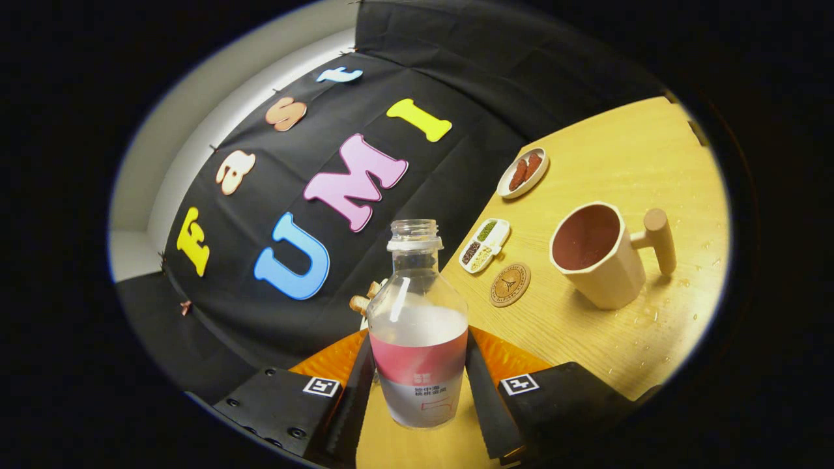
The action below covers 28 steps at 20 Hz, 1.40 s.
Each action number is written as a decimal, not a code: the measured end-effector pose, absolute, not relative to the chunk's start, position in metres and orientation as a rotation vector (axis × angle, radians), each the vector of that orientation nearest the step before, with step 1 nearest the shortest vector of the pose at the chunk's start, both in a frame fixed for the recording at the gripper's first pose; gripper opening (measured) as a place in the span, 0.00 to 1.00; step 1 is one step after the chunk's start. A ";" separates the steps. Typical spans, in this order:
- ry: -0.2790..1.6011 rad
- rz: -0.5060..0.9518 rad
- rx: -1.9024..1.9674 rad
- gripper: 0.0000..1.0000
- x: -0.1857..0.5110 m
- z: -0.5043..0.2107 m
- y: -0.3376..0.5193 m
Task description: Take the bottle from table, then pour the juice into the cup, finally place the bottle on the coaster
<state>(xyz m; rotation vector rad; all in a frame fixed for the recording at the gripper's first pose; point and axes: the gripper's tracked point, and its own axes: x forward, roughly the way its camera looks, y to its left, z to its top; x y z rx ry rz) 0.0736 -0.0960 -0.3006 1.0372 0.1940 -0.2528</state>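
Observation:
A clear uncapped bottle (pixel 417 326) with a red label stands between my two fingers, and my gripper (pixel 419 345) is shut on its lower body. Pale liquid fills it to about the shoulder. The whole scene is tilted in the gripper view. Beyond the fingers to the right, a cream cup (pixel 596 260) with a wooden handle rests on the wooden table (pixel 625 150), its dark red inside facing me. A round wooden coaster (pixel 510 284) lies between the bottle and the cup, with nothing on it.
A small divided dish of beans (pixel 485 245) sits just past the coaster, and an oval plate of reddish pieces (pixel 523 172) lies farther back. Small brown pieces (pixel 365 299) peek out behind the bottle. Water droplets (pixel 651 319) dot the table near the cup.

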 end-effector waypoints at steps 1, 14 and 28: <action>0.195 -0.250 1.071 0.74 0.074 -0.301 -0.096; 0.130 -0.381 1.343 0.74 0.070 -0.312 -0.135; 0.113 -0.409 1.554 0.74 0.070 -0.322 -0.142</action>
